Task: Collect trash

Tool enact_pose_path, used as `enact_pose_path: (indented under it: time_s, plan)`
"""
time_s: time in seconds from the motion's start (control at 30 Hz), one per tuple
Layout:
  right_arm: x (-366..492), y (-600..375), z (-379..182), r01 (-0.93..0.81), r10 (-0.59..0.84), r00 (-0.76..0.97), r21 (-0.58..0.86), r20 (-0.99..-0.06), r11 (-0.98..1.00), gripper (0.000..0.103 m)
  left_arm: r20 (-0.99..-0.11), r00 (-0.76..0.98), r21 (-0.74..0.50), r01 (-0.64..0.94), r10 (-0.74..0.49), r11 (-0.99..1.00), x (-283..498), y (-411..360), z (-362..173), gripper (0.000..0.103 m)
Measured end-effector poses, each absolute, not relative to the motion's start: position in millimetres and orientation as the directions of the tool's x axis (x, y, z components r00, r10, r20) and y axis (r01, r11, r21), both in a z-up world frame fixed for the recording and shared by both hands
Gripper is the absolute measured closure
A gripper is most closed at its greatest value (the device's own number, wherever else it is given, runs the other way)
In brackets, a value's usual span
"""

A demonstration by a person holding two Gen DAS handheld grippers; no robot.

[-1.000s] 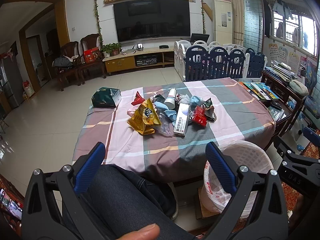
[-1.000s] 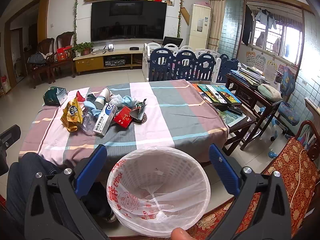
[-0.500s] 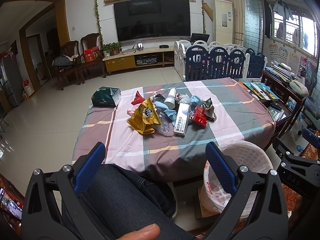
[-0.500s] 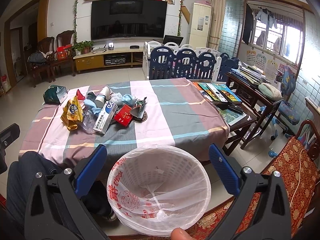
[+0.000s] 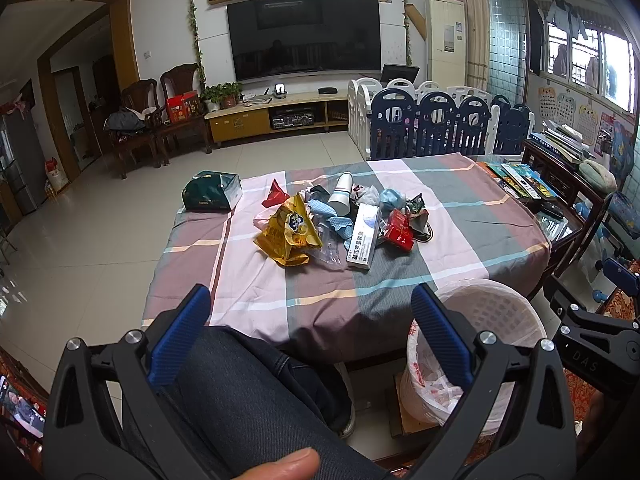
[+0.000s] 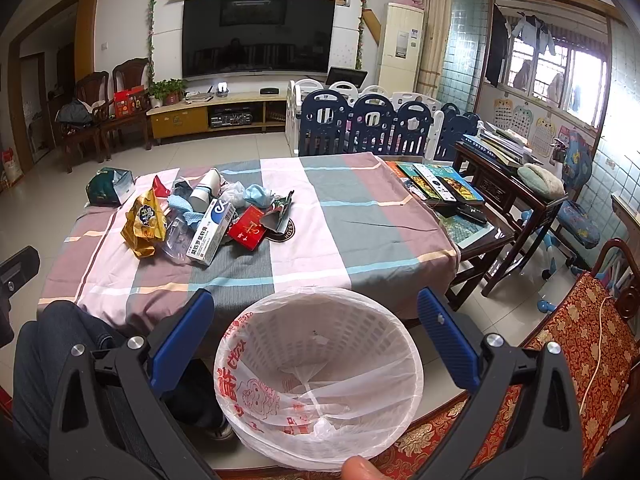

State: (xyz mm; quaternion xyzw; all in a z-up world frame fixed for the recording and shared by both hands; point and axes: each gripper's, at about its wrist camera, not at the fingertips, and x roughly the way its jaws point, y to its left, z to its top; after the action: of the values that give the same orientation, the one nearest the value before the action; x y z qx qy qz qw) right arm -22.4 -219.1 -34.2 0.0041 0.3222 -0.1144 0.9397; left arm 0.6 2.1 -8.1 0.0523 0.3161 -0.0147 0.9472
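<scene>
The worktop point(image 5: 460, 216) carries a trash pile point(image 5: 340, 220) mid-width, toward its far-left corner. The lined bin point(image 6: 320, 380) stands on the floor below the near edge, still empty. Both tools, left point(image 5: 312, 328) and right point(image 6: 316, 332), hang spread apart, empty. Slippery wrappers like the yellow bag point(image 5: 286, 236) could slide free during carry, missing the bin.

Both grippers, left gripper point(image 5: 310, 334) and right gripper point(image 6: 316, 338), share black frames, ribbed blue fingers point(image 5: 182, 338) and silver screws; the person wears dark jeans point(image 5: 256, 396).
</scene>
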Motion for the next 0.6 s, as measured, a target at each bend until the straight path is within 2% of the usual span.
enact_pose_path:
  time_s: [0.6]
  plan:
    - [-23.3, -219.9, -35.8, 0.220, -0.215, 0.767, -0.067, -0.604, 0.973, 0.003, -0.598, 0.802, 0.087, 0.060, 0.004, 0.994, 0.7, 2.9, -8.4, 0.003]
